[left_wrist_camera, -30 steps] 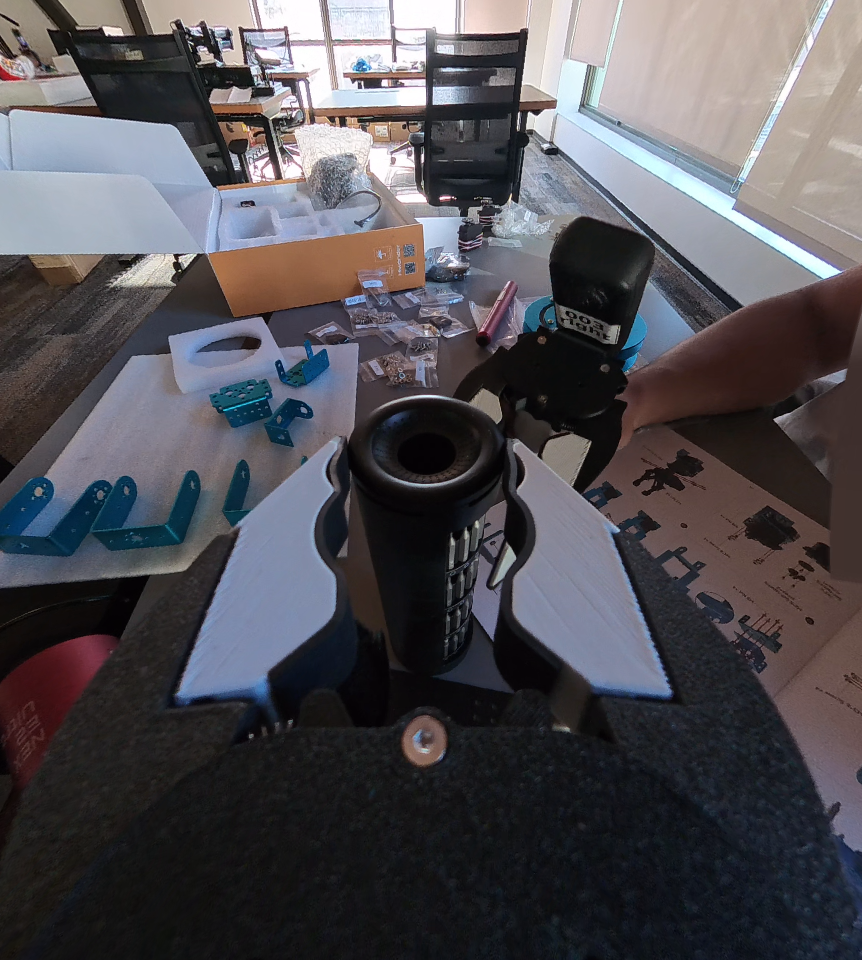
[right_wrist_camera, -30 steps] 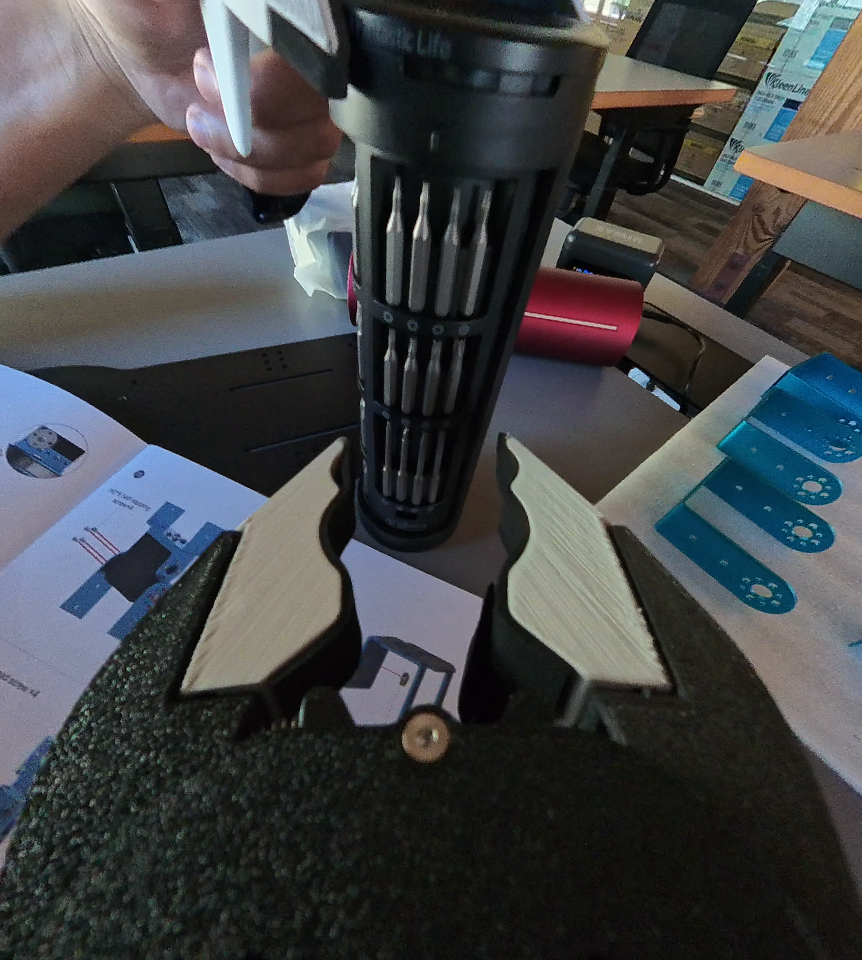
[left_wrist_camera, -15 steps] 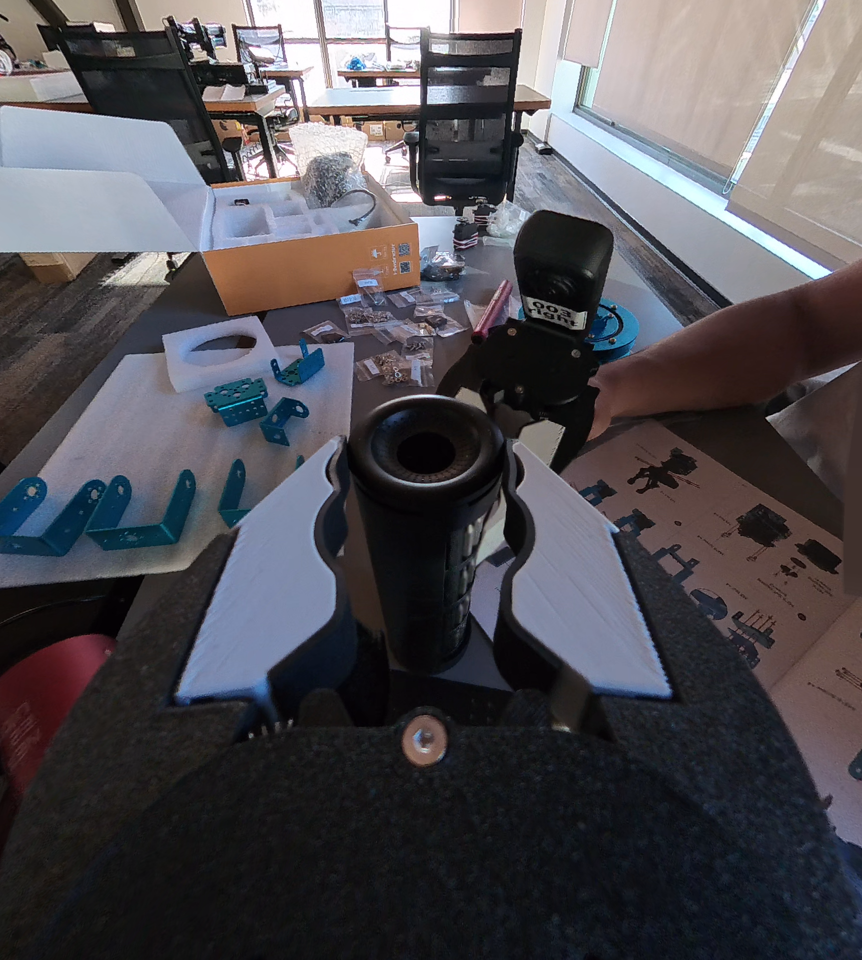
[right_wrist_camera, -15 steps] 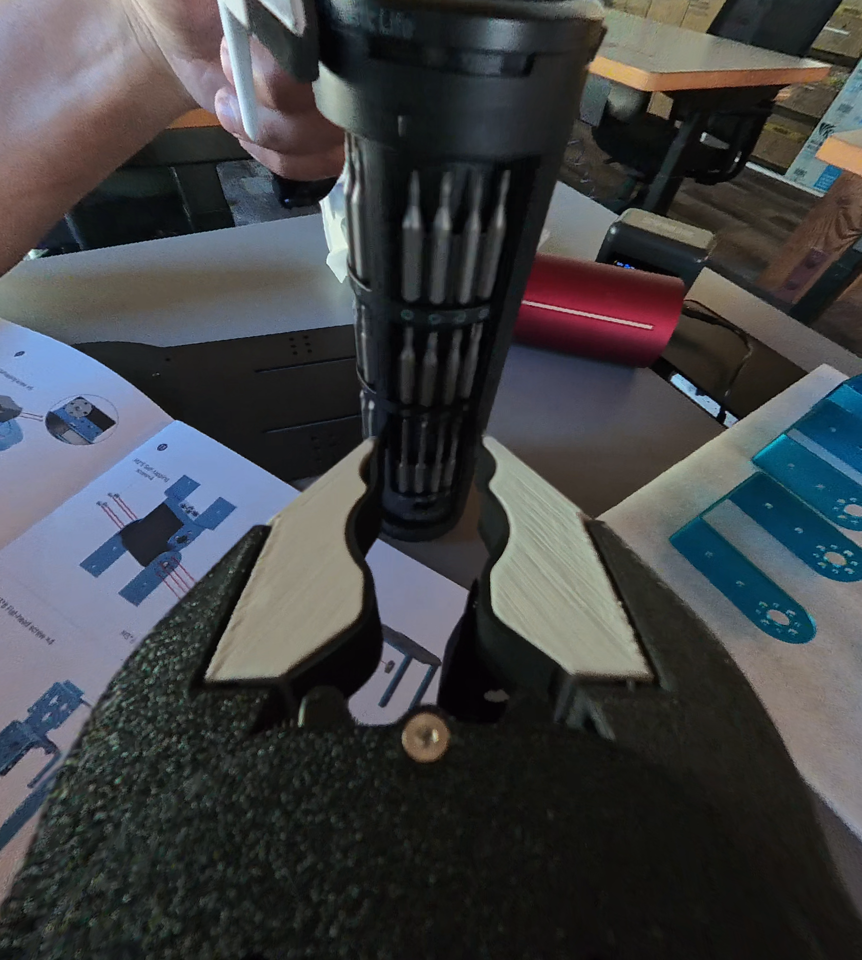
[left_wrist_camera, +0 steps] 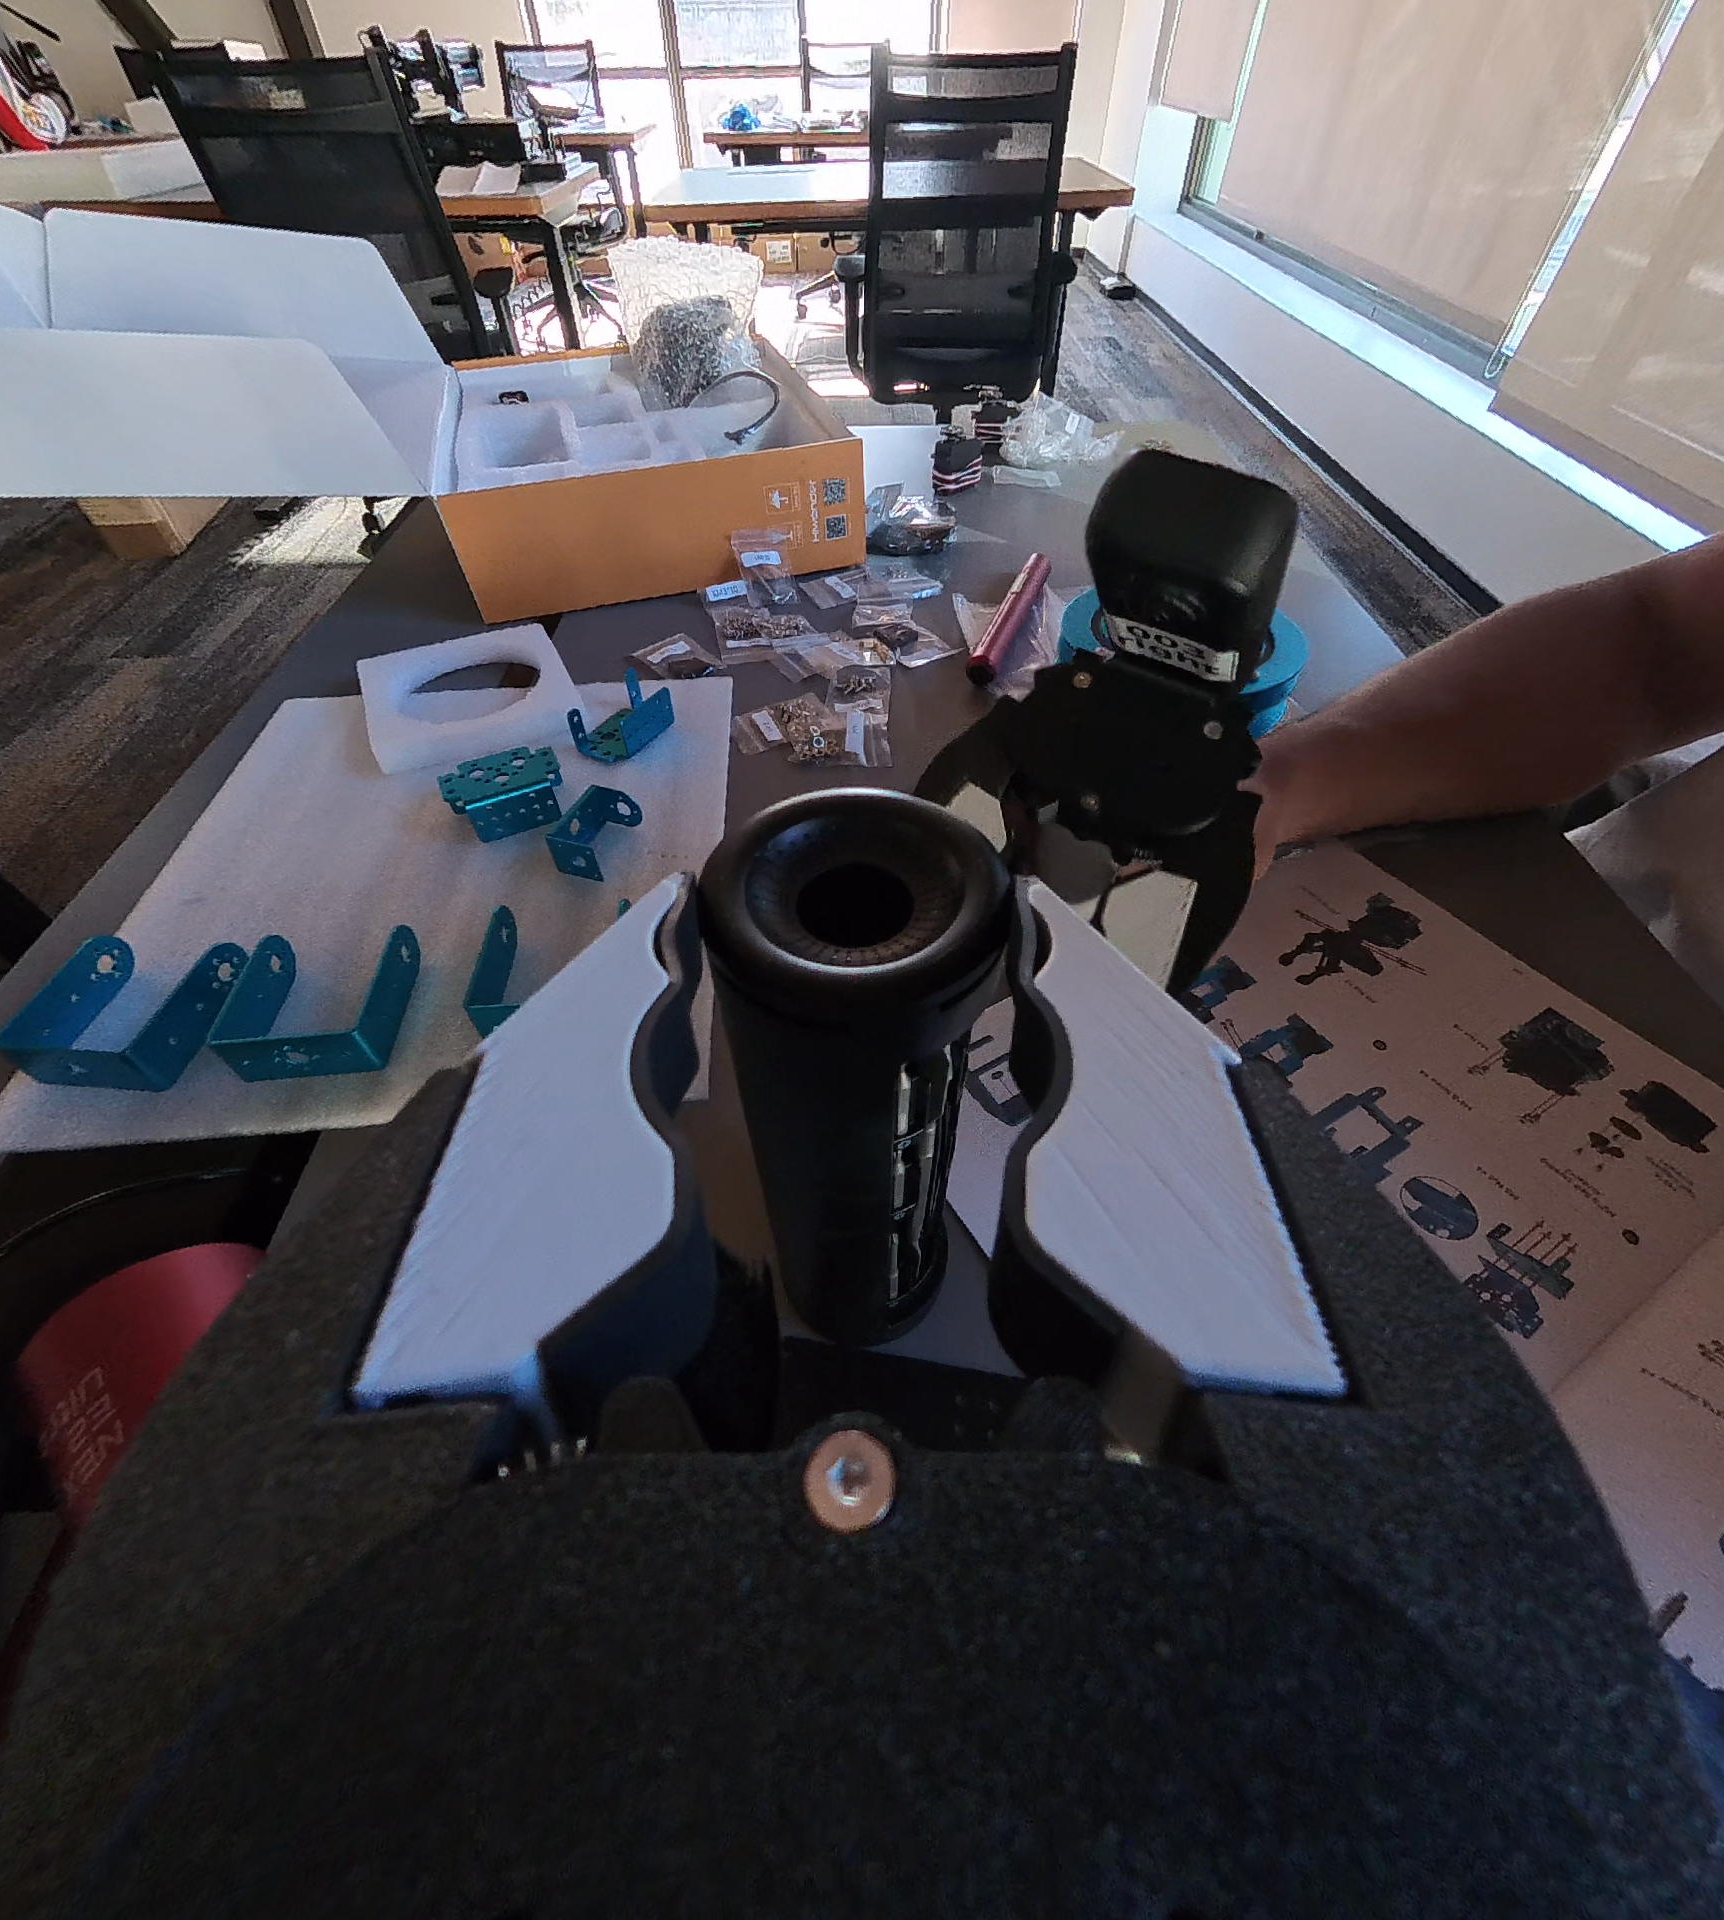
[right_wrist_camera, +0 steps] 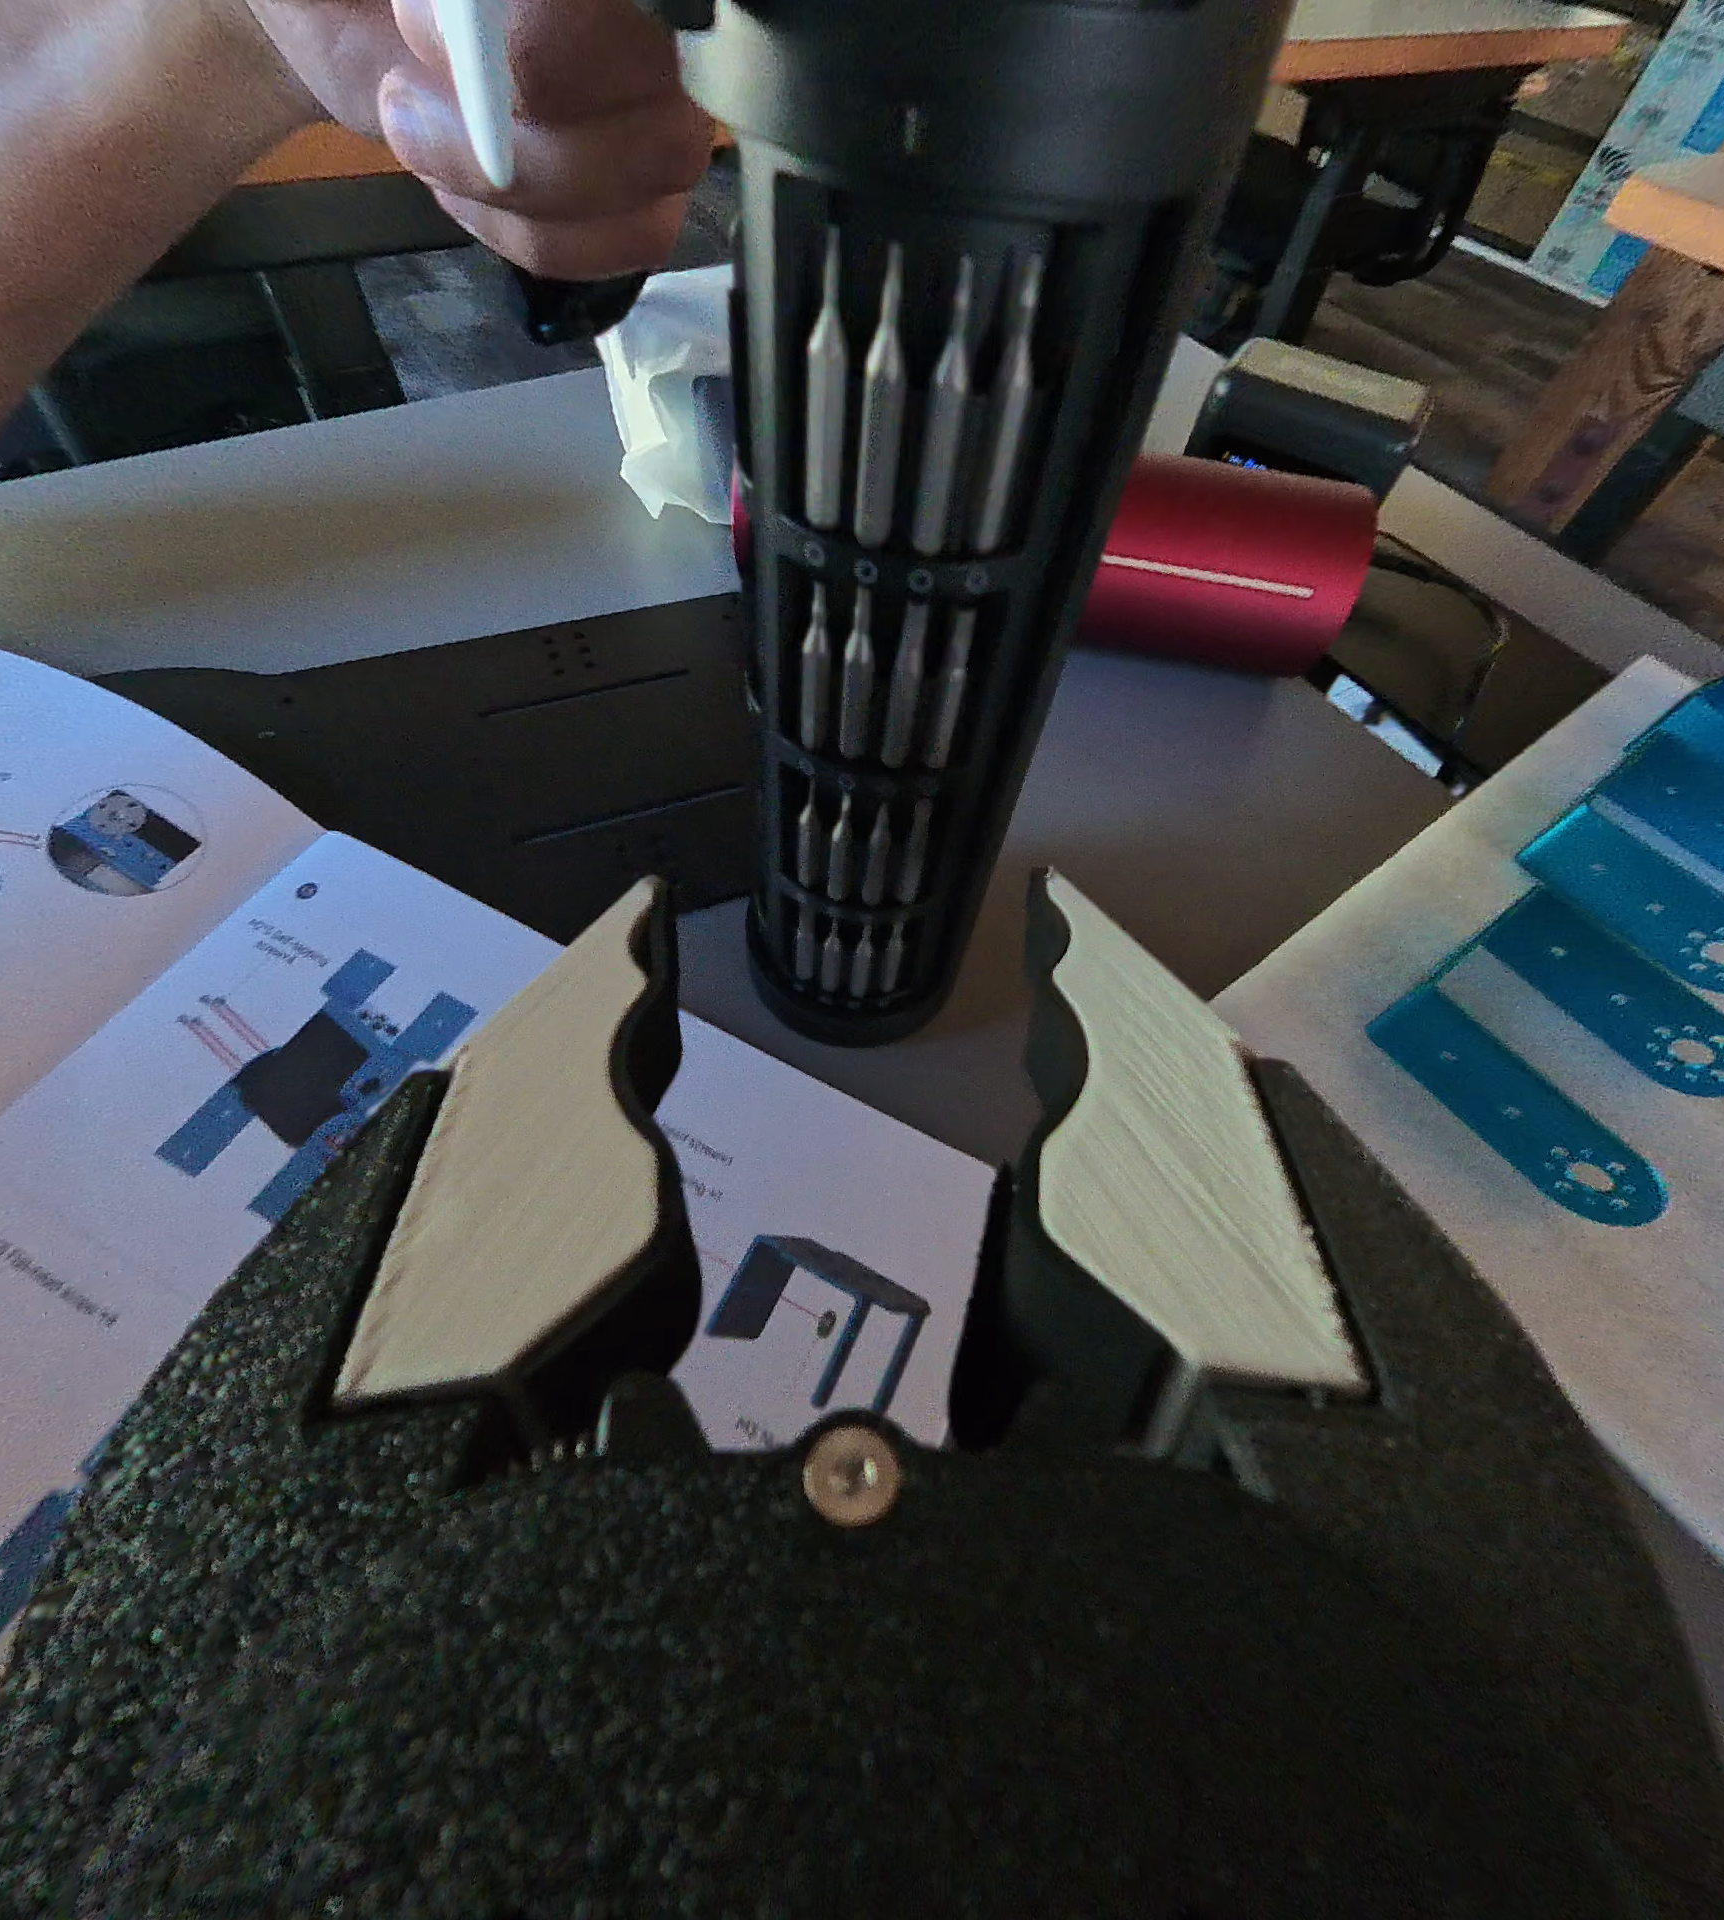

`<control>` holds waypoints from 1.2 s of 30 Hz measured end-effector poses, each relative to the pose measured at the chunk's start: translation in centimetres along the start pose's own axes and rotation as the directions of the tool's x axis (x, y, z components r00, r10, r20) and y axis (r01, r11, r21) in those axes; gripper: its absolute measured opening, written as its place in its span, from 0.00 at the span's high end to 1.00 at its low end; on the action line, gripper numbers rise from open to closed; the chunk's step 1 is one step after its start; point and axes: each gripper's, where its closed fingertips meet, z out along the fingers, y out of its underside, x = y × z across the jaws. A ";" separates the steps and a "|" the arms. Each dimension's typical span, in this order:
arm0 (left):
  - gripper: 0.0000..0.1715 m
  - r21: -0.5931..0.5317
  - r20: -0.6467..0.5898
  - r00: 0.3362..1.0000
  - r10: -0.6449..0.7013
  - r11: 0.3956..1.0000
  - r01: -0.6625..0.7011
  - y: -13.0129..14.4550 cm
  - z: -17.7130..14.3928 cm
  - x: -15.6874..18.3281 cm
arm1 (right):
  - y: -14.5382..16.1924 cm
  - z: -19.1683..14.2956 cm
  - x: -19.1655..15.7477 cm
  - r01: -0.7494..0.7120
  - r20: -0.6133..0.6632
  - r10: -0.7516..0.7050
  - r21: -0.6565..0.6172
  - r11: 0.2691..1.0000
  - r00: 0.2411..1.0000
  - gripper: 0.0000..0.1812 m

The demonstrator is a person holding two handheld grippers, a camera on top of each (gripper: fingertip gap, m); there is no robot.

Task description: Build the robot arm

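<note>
office | desks (left_wrist_camera: 889,192), mesh chairs (left_wrist_camera: 962,239) (window blinds (left_wrist_camera: 1460,156) alongside)

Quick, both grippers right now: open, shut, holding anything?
Left gripper: shut on the black bit holder, near its top.
Right gripper: open, empty, fingers apart just short of the holder's base.

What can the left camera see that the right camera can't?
Only the left wrist view shows the orange box, the little bags of screws, the black office chair, and the hollow top of the black bit holder.

Only the right wrist view shows the silver bits racked in the holder's side, and the whole red cylinder.

Both show the black bit holder, the blue brackets and the open manual. The left gripper clamps the holder; the right gripper is open beside its base.
</note>
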 end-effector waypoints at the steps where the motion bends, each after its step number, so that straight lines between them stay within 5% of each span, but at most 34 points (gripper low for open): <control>1: 0.66 0.000 0.000 1.000 0.000 1.000 0.000 0.0 0.0 0.0 | -0.2 0.3 0.0 0.009 -0.018 -0.009 0.004 1.000 1.000 0.62; 6: 0.66 -0.003 -0.002 1.000 0.001 1.000 -0.001 0.0 0.1 0.1 | -0.6 0.9 0.7 0.026 -0.100 -0.025 0.008 1.000 0.995 0.74; 14: 0.66 -0.001 -0.008 1.000 0.000 1.000 0.000 0.0 0.1 0.2 | -0.3 0.3 0.6 -0.001 0.023 0.001 0.004 1.000 1.000 0.80; 16: 0.66 -0.001 0.001 1.000 -0.004 1.000 0.004 0.0 -0.1 0.0 | 0.0 -0.2 1.0 0.004 0.020 -0.004 -0.003 1.000 1.000 0.99; 17: 0.66 -0.001 0.000 1.000 -0.006 1.000 0.006 0.0 -0.1 -0.1 | -0.3 -0.3 2.0 0.006 -0.035 -0.005 0.023 1.000 0.999 1.00; 28: 0.66 -0.010 -0.006 1.000 0.005 1.000 -0.005 0.0 0.1 0.2 | -0.6 -0.9 0.5 -0.044 0.028 0.042 0.048 0.998 0.999 0.87; 36: 0.66 -0.014 0.000 1.000 0.007 1.000 -0.007 0.1 0.0 0.1 | -0.7 -0.6 -1.4 0.063 0.023 -0.064 0.041 0.997 0.998 0.77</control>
